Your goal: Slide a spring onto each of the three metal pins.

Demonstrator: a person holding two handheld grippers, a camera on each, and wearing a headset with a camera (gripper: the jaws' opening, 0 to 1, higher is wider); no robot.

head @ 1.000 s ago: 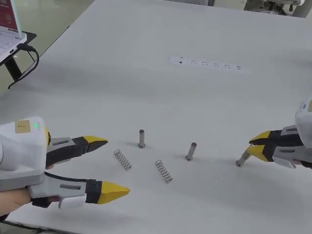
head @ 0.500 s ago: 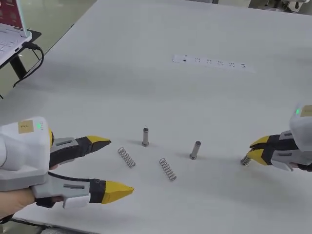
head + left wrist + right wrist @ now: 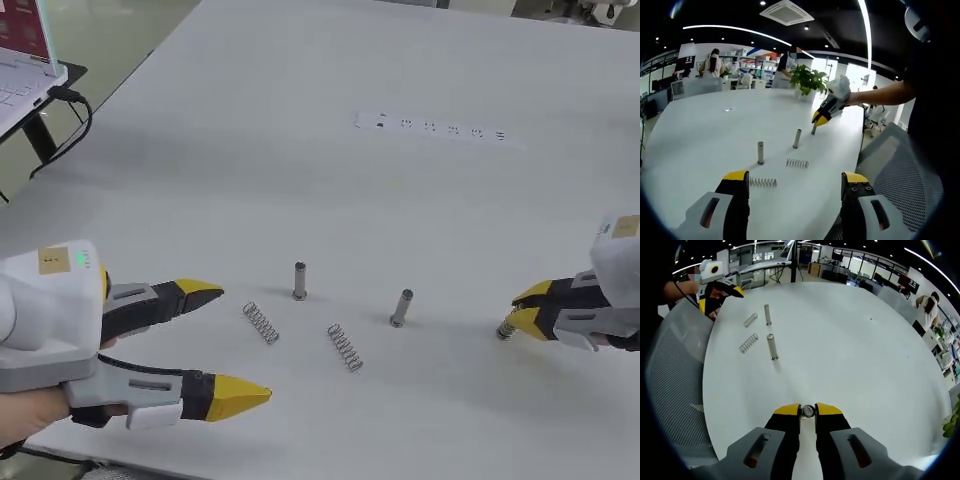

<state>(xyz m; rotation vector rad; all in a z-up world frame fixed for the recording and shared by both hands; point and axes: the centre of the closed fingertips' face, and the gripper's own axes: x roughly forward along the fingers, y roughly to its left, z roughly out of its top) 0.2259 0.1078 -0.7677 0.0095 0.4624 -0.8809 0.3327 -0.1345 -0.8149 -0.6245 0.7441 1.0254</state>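
Two bare metal pins [image 3: 299,281] [image 3: 401,307] stand upright on the white table [image 3: 300,180]. Between me and them lie two loose springs [image 3: 260,323] [image 3: 344,347]. At the right, the third pin [image 3: 506,329] carries a spring, and my right gripper [image 3: 524,311] is shut around it; in the right gripper view the pin top [image 3: 808,411] shows between the yellow jaws. My left gripper [image 3: 235,345] stands open at the lower left, short of the nearer spring [image 3: 762,182], with nothing in it.
A white power strip [image 3: 428,128] lies farther back on the table. A laptop [image 3: 20,60] with a black cable sits off the table's left edge. The near table edge runs just under the left gripper. A mesh chair [image 3: 675,370] stands close by.
My right gripper has sunk a little lower over the right pin, and less of the spring shows beneath it. The left gripper has stayed open in place. The head camera has shifted slightly.
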